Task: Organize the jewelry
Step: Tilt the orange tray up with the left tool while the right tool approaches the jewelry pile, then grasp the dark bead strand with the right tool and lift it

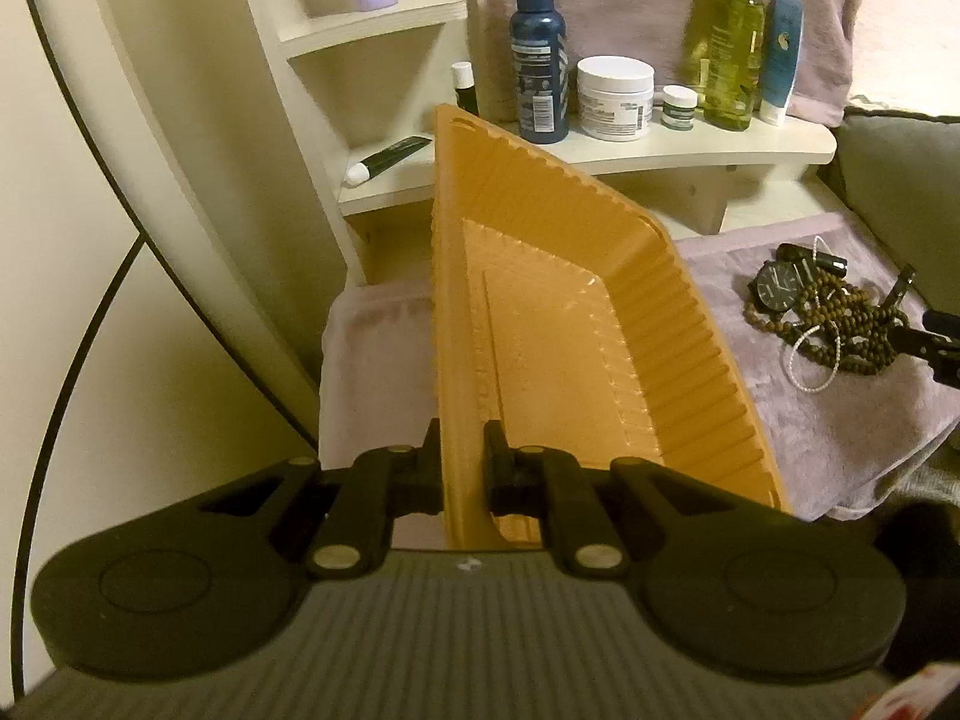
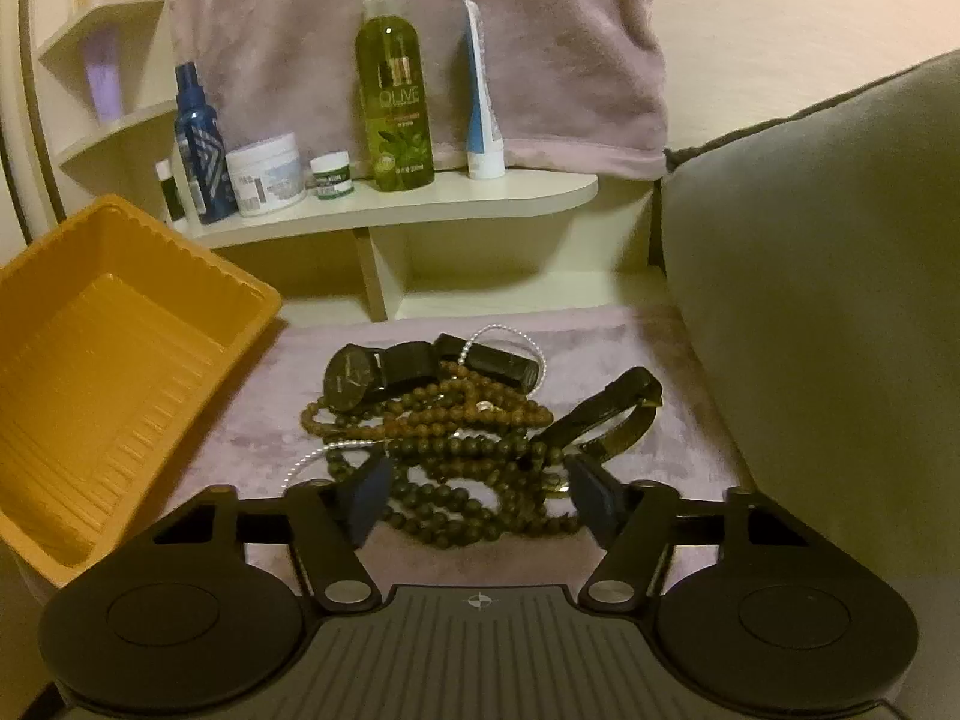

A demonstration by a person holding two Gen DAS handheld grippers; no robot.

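An orange plastic tray (image 1: 660, 330) is tilted up on the mauve cloth, and my left gripper (image 1: 463, 438) is shut on its near rim. The tray (image 2: 150, 222) holds nothing. To its right lies a tangled pile: brown bead strands (image 2: 456, 420), a black watch (image 2: 351, 375), a dark strap (image 2: 606, 414) and a thin white bead chain (image 2: 312, 459). My right gripper (image 2: 477, 480) is low over the pile's near side. Its jaws stand apart with bead strands between them, and the pads are not clearly pressing. In the left wrist view the pile (image 1: 852, 324) sits at the far right.
A cream shelf (image 2: 420, 204) behind the cloth carries a green olive bottle (image 2: 396, 96), a blue bottle (image 2: 201, 144), white jars and a tube. A mauve towel (image 2: 420, 30) hangs behind them. A grey-green cushion (image 2: 828, 300) borders the right side.
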